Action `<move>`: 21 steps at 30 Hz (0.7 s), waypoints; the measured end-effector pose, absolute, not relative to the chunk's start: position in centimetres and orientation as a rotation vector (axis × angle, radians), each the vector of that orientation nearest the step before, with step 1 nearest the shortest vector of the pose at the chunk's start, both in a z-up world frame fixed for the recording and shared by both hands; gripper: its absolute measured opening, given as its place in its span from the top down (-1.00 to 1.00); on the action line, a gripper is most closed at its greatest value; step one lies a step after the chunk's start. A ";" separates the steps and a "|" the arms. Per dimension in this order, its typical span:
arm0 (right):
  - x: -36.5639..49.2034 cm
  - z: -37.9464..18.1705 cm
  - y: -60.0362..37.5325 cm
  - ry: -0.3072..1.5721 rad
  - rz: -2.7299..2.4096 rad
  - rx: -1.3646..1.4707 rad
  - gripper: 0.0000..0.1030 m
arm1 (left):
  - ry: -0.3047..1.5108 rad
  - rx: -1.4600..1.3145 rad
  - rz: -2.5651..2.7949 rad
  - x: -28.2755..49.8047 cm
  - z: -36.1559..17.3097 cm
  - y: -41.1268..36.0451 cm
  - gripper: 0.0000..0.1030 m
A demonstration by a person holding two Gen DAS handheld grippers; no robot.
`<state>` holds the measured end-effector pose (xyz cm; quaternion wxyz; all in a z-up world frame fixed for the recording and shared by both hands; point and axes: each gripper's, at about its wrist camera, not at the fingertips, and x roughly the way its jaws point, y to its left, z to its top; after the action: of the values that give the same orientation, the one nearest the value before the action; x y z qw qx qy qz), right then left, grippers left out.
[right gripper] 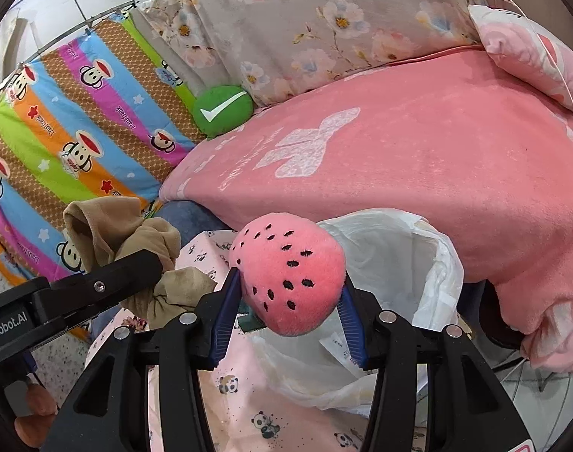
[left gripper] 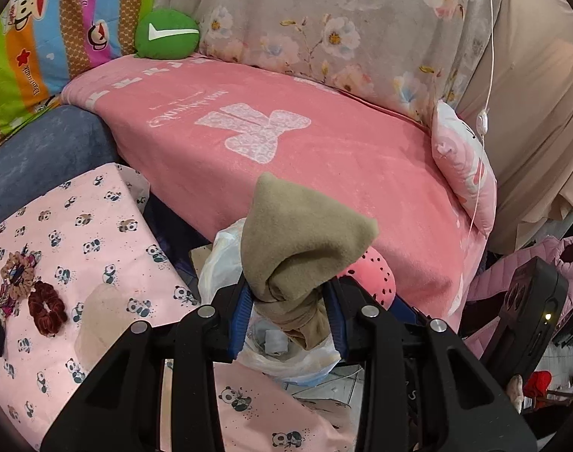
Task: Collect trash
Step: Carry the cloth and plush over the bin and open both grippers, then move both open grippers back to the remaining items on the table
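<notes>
My left gripper [left gripper: 288, 303] is shut on a bunched tan sock [left gripper: 305, 241] and holds it over the open white trash bag [left gripper: 226, 263]. The sock also shows in the right wrist view [right gripper: 135, 241], in the left gripper [right gripper: 98, 286]. My right gripper [right gripper: 290, 301] is shut on a pink strawberry plush [right gripper: 290, 275] with black seeds, held at the left rim of the white trash bag [right gripper: 399, 263]. The plush peeks out behind the sock in the left wrist view [left gripper: 373, 275].
A pink blanket [left gripper: 286, 132] covers the bed behind the bag. A pink panda-print surface [left gripper: 79, 245] on the left bears hair scrunchies [left gripper: 47, 307]. A green check-mark cushion [left gripper: 167, 34], a striped monkey-print quilt [right gripper: 79, 132] and a pink pillow [left gripper: 463, 165] lie around.
</notes>
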<state>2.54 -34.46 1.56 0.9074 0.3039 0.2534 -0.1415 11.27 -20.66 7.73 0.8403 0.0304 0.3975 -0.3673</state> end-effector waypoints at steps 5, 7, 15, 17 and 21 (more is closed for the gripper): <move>2.7 0.8 -35.7 0.533 -0.317 0.633 -0.04 | 0.856 0.054 -0.784 11.9 7.4 -22.1 -0.05; 2.9 0.4 -36.0 0.544 -0.348 0.627 -0.09 | 0.834 0.046 -0.759 12.2 7.6 -21.9 -0.27; 3.3 -0.4 -35.9 0.562 -0.340 0.634 -0.13 | 0.855 0.012 -0.684 13.8 6.9 -19.3 -0.35; 3.6 -0.3 -35.3 0.568 -0.329 0.622 -0.13 | 0.862 0.002 -0.663 14.1 6.4 -18.3 -0.35; 4.1 -0.1 -33.8 0.578 -0.300 0.605 -0.14 | 0.875 -0.021 -0.632 14.3 5.8 -16.4 -0.35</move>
<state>4.06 -33.77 -0.11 0.9030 0.2924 0.2795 -0.1450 14.31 -16.44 5.77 0.8579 -0.0098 0.4166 -0.3007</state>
